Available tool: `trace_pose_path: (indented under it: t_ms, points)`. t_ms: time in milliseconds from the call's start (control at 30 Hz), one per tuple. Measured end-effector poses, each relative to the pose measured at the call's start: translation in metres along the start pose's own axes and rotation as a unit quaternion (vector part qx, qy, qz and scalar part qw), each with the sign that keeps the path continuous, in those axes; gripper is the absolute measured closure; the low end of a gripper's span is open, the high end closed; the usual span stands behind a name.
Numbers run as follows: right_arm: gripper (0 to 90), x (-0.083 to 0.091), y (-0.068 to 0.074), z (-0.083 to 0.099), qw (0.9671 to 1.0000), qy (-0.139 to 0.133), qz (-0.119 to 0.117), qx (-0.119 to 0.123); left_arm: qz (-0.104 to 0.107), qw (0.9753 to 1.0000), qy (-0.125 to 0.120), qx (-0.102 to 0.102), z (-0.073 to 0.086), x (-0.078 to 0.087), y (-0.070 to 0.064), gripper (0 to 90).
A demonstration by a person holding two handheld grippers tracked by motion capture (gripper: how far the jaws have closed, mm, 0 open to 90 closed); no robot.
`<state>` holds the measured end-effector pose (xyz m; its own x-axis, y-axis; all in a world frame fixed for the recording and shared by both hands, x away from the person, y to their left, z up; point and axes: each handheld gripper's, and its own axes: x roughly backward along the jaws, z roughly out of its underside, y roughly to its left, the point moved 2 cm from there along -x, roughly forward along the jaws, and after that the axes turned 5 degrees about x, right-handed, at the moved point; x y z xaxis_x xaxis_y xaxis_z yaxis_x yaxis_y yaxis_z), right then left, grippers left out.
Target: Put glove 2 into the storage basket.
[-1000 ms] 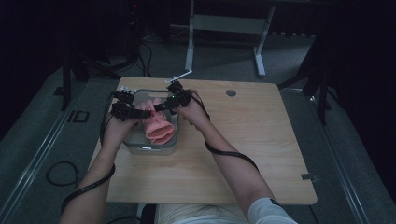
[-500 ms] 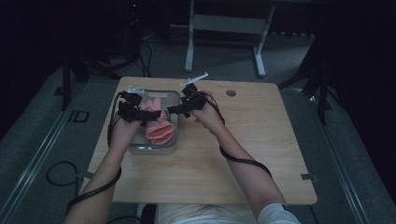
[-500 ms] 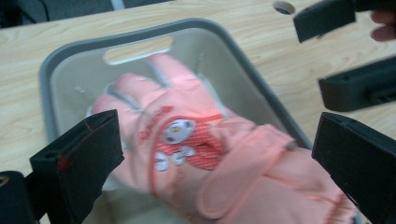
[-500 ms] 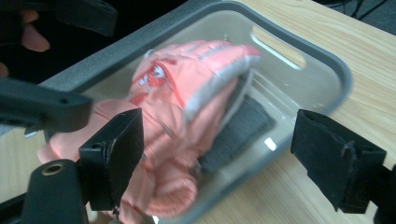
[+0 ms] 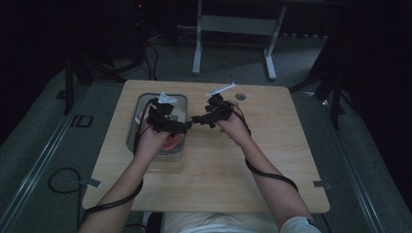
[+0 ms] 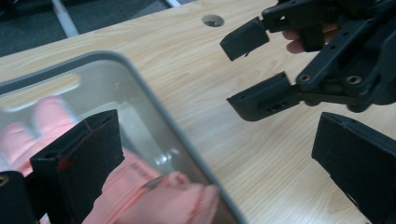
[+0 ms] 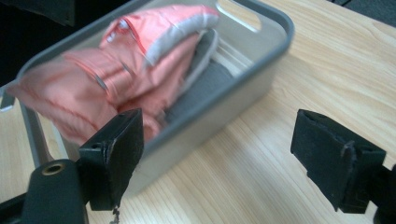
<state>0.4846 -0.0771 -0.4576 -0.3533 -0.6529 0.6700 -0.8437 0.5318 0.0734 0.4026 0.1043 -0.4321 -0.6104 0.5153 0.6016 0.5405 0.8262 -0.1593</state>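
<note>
Two grippers are seen above a wooden table [image 5: 252, 184] in the high view, and both have shifted since a second ago. At 9 o'clock of the table's middle, a grey bin [image 5: 134, 127] is set near the left edge, and pink gloves [image 5: 171, 143] are lain inside it, partly hidden by the left hand [image 5: 150, 141]. The left gripper [image 5: 187, 126] is held over the bin's right rim, its jaws pointed toward 3 o'clock; earlier it was pointed into the bin from the left side. In the left gripper view its jaws are spread wide, with nothing between them, one jaw over the gloves [image 6: 154, 196] and the other over bare wood. The bin's rim [image 6: 154, 105] is crossed between the two jaws.

Just to the right, the right gripper [image 5: 197, 118] is met almost tip to tip with the left one. A second ago it was reaching over the bin beside the gloves; now it has been drawn back toward 3 o'clock and is held over the table just beside the bin. Its jaws are likewise parted and empty in the right gripper view, where the gloves [image 7: 116, 70] are piled in the bin [image 7: 243, 79], one cuff raised above the rim. The gloves have been let go and are left in the bin.
</note>
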Motion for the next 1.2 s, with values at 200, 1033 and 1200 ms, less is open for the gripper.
trace_pose_path:
  t_ms: [200,1033,1200]
  points:
    - [17.2,0.014,-0.011,0.018,0.9999,0.001,0.013,-0.003,0.025,0.9994,0.001,-0.025,0.000,-0.010,-0.028,1.4]
    - [15.6,0.017,-0.024,0.091,0.9999,0.001,0.017,0.003,0.068,0.9927,0.032,-0.094,0.038,-0.054,-0.083,1.4]
    - [15.0,0.014,-0.025,0.099,0.9998,0.005,0.020,0.002,0.071,0.9919,0.036,-0.099,0.048,-0.061,-0.087,1.4]
